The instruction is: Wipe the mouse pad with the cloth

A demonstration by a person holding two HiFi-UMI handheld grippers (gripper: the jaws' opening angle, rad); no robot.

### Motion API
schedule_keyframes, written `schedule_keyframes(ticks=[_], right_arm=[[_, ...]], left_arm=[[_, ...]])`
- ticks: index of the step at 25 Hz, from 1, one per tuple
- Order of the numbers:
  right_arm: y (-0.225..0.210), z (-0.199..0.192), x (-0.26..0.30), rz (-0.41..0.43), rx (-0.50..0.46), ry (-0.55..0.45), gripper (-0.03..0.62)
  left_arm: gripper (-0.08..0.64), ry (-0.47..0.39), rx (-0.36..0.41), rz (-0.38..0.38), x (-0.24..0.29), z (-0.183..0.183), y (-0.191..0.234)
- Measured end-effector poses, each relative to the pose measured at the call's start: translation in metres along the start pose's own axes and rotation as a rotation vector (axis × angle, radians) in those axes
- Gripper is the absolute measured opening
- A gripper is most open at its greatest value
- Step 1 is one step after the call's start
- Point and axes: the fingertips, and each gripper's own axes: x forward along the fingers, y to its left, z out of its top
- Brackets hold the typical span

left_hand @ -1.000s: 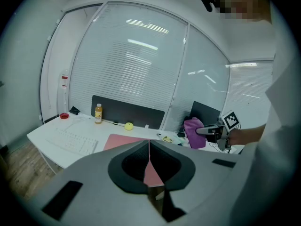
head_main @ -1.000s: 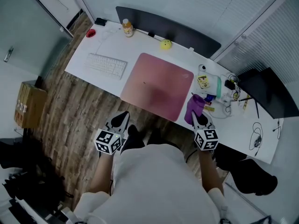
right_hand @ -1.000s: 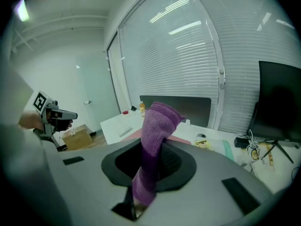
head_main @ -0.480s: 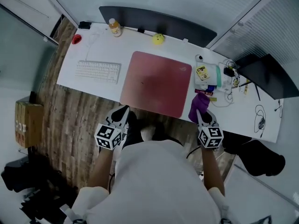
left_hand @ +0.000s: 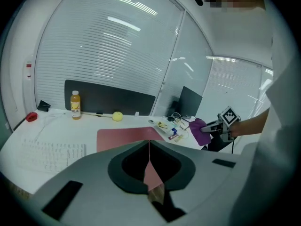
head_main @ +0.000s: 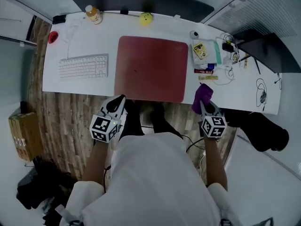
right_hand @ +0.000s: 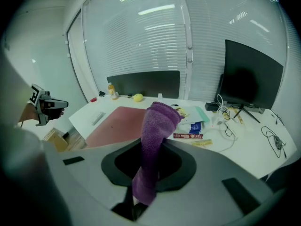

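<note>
Both grippers hang just off the tabletop's point(head_main: 244, 95) near edge, over the wood floor point(head_main: 70, 112), in front of the person holding them. The left gripper point(head_main: 121, 99) has its jaws pressed together with nothing between them; it sits off the edge by the near left corner of the mouse pad point(head_main: 151, 68).

The right gripper point(head_main: 205, 106) is clamped on the purple cloth point(head_main: 202, 94). Its jaws pinch the lower end, and the rest stands up out of them in a thick roll that folds over at the top. The cloth's top reaches the near edge of the tabletop, just right of the pad's near right corner. It isn't on the pad, and whether it touches the white surface I can't say.

The mouse pad, a big dull-red square, lies flat in the middle of the tabletop and runs almost to the near edge. A white keyboard point(head_main: 83, 66) lies to its left. By the far edge stand a small bottle point(head_main: 94, 15) and a yellow ball point(head_main: 146, 18), with a small red object point(head_main: 53, 36) at the far left corner. To the pad's right are packets, papers and tangled cables point(head_main: 228, 72).
</note>
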Motion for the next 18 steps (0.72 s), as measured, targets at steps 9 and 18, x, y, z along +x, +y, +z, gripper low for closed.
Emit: schedule_keyframes(ticks=[9,18], right_arm=[[-0.006,-0.046,0.044,-0.066,0.023,0.131,0.075],[-0.014,-0.096,0.087,-0.154,0.037,0.253,0.075]], left_arm=[[0.02,0.091,0.017,-0.129,0.027,-0.021,0.004],[0.02,0.129,-0.028,-0.168,0.032,-0.042,0.015]])
